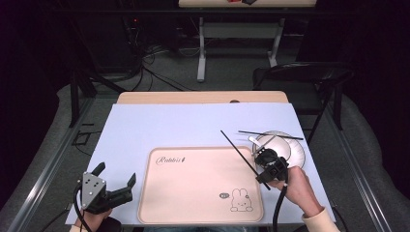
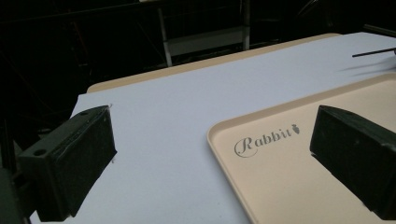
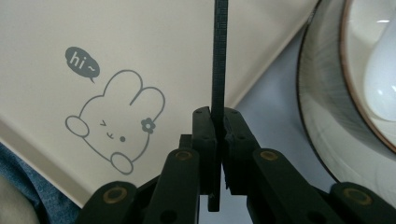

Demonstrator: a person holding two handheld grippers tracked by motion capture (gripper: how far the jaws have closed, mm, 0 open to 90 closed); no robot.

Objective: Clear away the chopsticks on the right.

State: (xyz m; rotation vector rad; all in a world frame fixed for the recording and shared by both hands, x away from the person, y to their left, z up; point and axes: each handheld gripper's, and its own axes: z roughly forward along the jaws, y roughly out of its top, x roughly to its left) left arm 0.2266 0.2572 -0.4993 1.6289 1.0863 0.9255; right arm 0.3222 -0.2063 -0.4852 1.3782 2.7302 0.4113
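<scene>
On the table lies one pale blue mat [image 1: 193, 123], the largest item, with a strip of wooden tabletop [image 1: 203, 97] showing beyond its far edge. One beige tray [image 1: 193, 193] rests on the near middle of the mat; its far left corner carries the script word "Rabbit" [image 2: 266, 139] with a small carrot mark, and its near right corner bears one drawn rabbit [image 3: 116, 135] beneath a speech bubble reading "hi~" [image 3: 82, 61]. One round plate [image 1: 296, 153] sits just right of the tray, holding one white spoon [image 1: 261, 141]. Two black chopsticks are counted: one chopstick [image 1: 270, 135] lies across the far rim of the plate; the other, the held chopstick [image 1: 239, 150], slants from the right gripper up and to the far left over the tray's right edge. Right gripper [image 1: 267, 166], at the seam between tray and plate, has its jaws pressed together on the near end of the held chopstick, as the right gripper view shows. Left gripper [image 1: 116, 180], near the mat's near left corner, left of the tray, stands with its jaws spread wide and nothing between them; a grey three-cornered plate tops it.
</scene>
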